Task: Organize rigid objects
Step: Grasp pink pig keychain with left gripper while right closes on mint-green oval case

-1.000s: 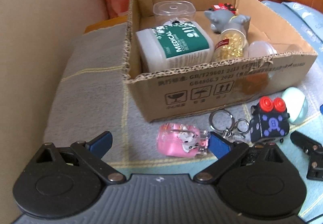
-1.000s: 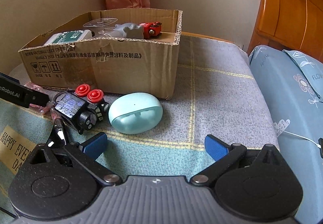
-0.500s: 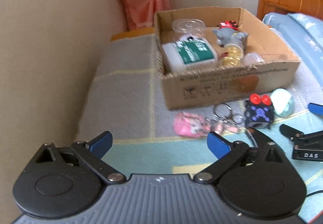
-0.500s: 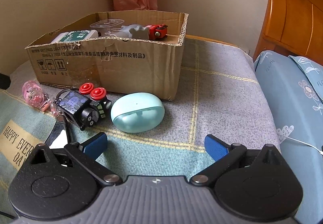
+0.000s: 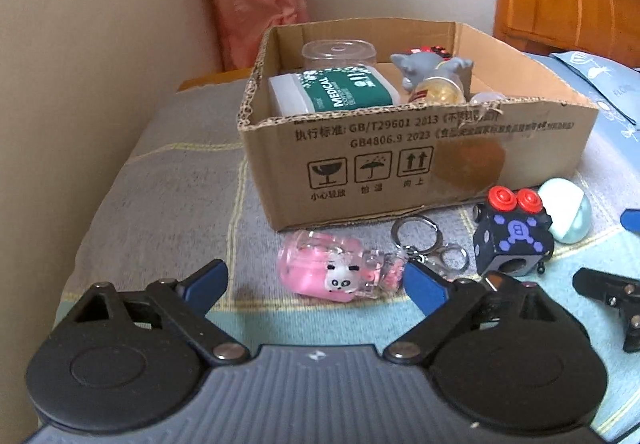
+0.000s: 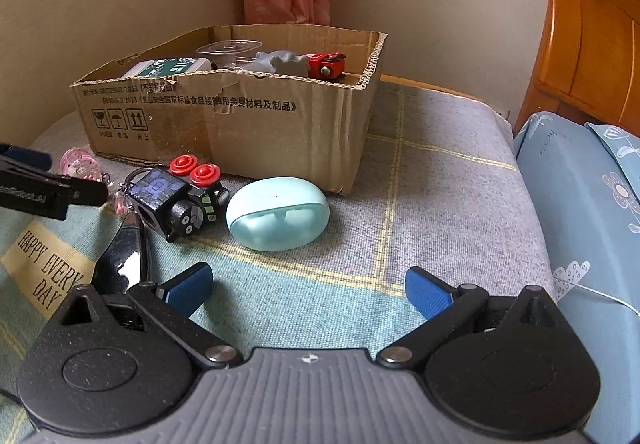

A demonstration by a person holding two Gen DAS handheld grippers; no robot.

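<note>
Hovering low, left gripper (image 5: 316, 282) spread before pink keychain (image 5: 324, 270).

The bed (image 6: 440, 180) is covered by a grey and teal blanket (image 5: 168, 180) with yellow grid lines. A cardboard box (image 5: 400, 164) stands on the blanket toward the far edge of the bed. Just in front of the box, on the blanket, lie four items in a row: a pink keychain bottle (image 5: 320, 272) with metal rings (image 5: 416, 234), a black cube toy (image 5: 512, 240) with two red buttons, and a mint-green oval case (image 6: 278, 214). A shiny black tool (image 6: 122, 260) lies nearer the front edge. Blue floral pillows (image 6: 592, 204) rest along the right edge, beside the wooden headboard (image 6: 588, 52).
</note>
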